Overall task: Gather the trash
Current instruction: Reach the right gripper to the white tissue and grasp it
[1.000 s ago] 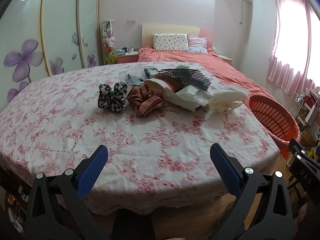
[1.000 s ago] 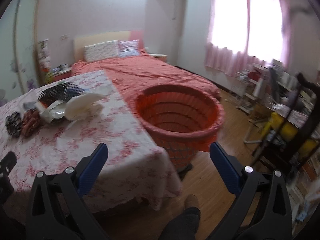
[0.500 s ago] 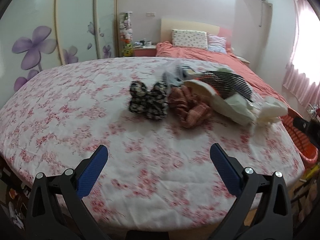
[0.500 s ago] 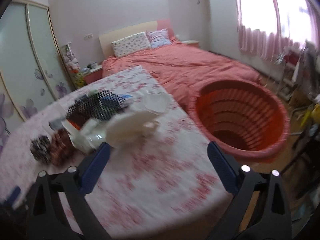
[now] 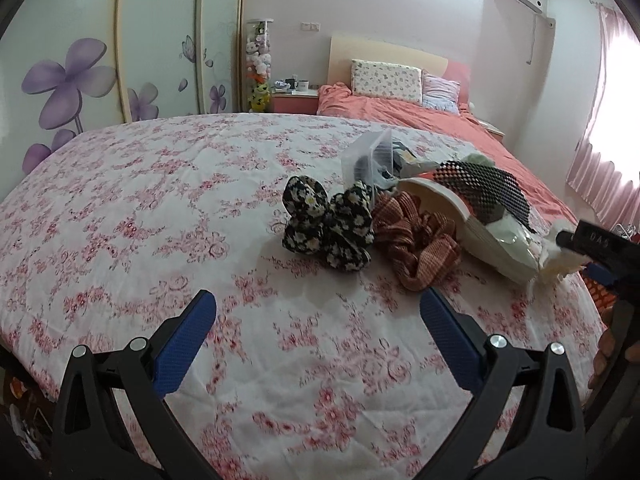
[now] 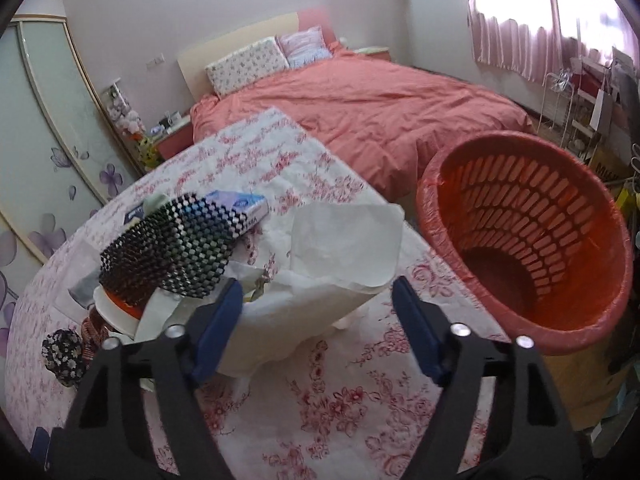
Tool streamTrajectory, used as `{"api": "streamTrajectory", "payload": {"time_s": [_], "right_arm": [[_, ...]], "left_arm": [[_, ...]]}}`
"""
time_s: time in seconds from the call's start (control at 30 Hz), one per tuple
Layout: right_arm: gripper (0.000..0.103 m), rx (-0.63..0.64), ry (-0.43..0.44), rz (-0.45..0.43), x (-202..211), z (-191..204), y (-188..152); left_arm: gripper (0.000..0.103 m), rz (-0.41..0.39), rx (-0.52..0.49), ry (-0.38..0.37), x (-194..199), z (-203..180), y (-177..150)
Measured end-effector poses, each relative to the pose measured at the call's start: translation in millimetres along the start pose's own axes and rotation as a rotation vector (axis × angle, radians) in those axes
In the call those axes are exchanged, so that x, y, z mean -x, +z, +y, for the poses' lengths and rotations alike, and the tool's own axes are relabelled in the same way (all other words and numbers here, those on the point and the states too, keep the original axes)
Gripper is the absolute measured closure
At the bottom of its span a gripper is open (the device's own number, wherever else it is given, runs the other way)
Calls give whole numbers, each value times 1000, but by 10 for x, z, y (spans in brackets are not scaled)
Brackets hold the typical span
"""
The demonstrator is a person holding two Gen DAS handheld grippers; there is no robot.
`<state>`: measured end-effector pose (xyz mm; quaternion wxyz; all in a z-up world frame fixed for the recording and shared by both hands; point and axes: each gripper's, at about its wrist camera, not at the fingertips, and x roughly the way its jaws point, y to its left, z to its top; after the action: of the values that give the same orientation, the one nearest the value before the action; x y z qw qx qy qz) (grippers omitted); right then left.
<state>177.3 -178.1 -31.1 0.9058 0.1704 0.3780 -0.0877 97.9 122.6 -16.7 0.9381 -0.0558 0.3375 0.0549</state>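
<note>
Between your right gripper pads: white crumpled paper, item one of the trash; jaws closing, paper inside the gap, pads not yet pressing. Step in hand, by my reading: the first pick. Next move calls for a full pinch, then a lift toward the orange basket just right of the claw. Left of it: black mesh sheet, blue box, white bowl. Ahead of your left gripper, spread wide and empty: two scrunchies, well apart. Hard to make out: what lies under the mesh; basket bottom in shadow.
</note>
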Motion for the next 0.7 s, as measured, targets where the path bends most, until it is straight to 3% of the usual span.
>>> {"api": "streamTrajectory", "payload": {"time_s": [0.17, 0.23, 0.3, 0.53, 0.7], "right_arm": [[59, -1, 39, 24, -36, -18, -42], [73, 10, 44, 13, -2, -24, -52], [79, 20, 50, 5, 48, -39, -58], [82, 49, 37, -34, 230, -140, -80], [81, 66, 27, -46, 312, -190, -98]], "left_arm": [[4, 3, 6, -8, -97, 55, 115], [6, 7, 15, -15, -143, 82, 167], [7, 10, 19, -21, -192, 93, 211], [14, 34, -10, -14, -409, 45, 345], [25, 70, -41, -12, -598, -17, 380]]}}
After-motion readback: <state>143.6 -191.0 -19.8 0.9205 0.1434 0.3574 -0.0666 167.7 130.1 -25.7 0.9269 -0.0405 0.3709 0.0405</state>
